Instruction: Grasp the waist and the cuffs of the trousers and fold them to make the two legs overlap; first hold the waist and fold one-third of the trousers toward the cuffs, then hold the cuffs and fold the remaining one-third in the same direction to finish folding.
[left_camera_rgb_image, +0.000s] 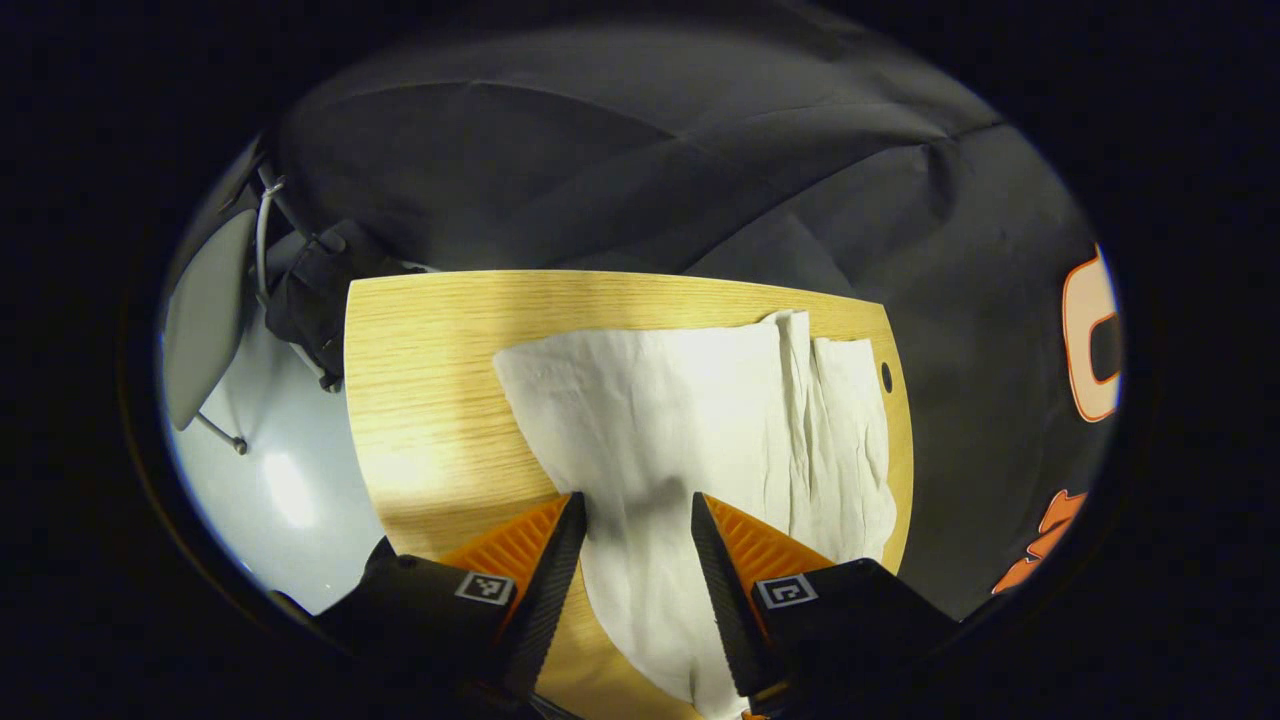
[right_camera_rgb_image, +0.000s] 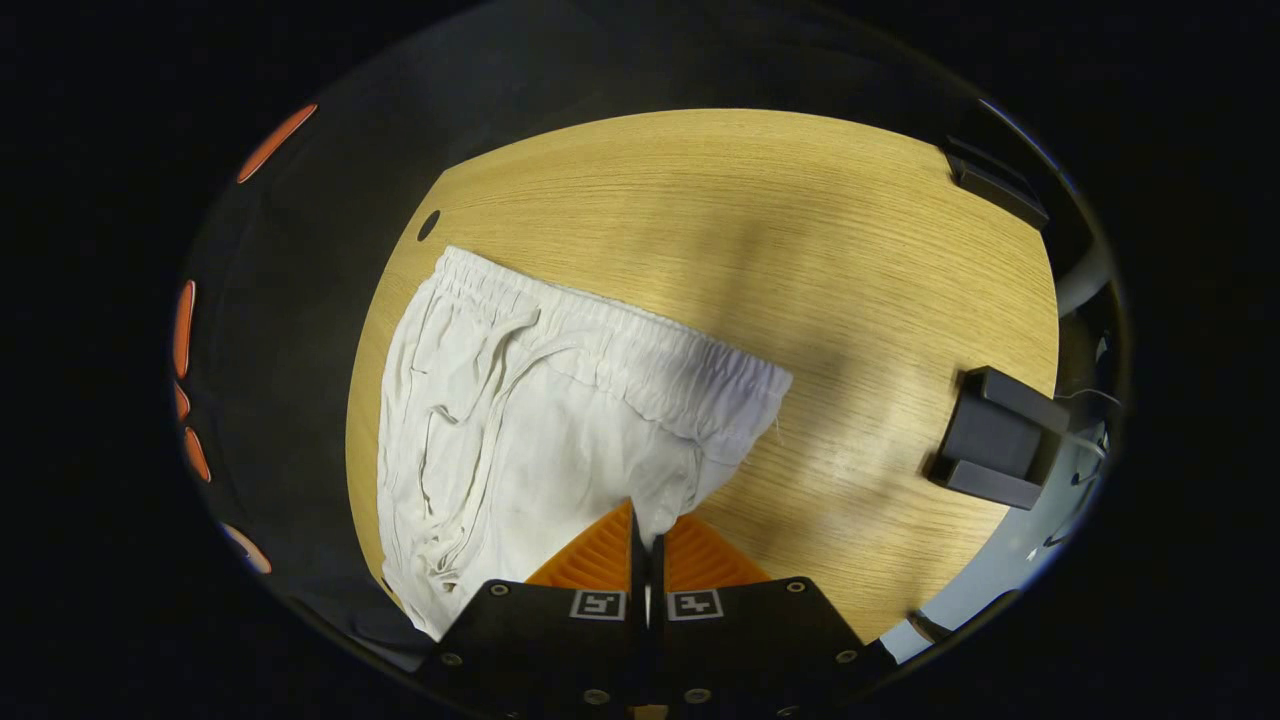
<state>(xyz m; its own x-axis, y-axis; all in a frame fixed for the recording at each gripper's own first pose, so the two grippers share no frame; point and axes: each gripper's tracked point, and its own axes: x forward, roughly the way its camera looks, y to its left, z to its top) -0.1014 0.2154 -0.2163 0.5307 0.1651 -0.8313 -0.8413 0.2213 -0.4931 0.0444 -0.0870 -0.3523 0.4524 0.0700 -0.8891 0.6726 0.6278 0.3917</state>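
The white trousers (left_camera_rgb_image: 690, 420) lie spread across the middle of the wooden worktop (left_camera_rgb_image: 430, 400). The left hand-held gripper (left_camera_rgb_image: 635, 520) is released, its fingers straddling a leg at lower centre. The right hand-held gripper (right_camera_rgb_image: 645, 535) pinches the trousers' fabric near the waistband (right_camera_rgb_image: 620, 345).

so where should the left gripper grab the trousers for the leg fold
Judging by the pose, take the near edge of the trousers lying between the open left gripper, coming in low along the table. The cloth lies flat there, so one finger must slide under it. The right gripper already pinches the fabric below the waistband.
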